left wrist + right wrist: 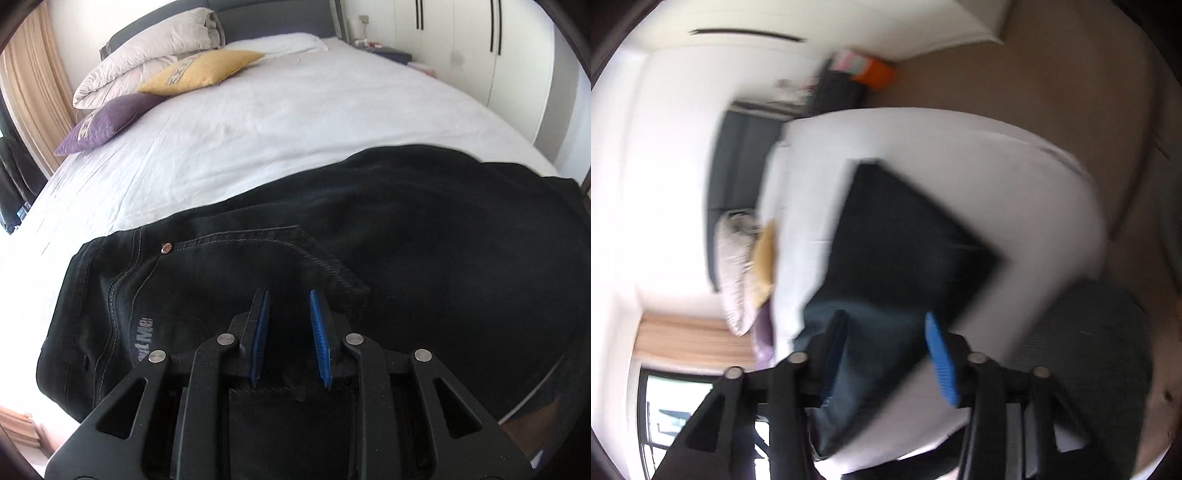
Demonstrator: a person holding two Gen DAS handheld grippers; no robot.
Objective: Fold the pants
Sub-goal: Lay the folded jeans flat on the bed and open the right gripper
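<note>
Pants: black denim pants [332, 229] spread on white-sheeted bed [240, 122].
Left tongs [287, 301]: over waistband fabric, blue pads narrowly apart; grip cannot tell.
Right tongs [886, 321]: parted above pants, blurred.

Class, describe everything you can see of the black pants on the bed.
The black pants look like denim with pale stitching, a copper rivet and grey lettering. They lie partly folded near the front edge of the white bed, one hemmed layer doubled over the top. The left gripper sits low over that layer, with dark cloth showing between its blue pads.
</note>
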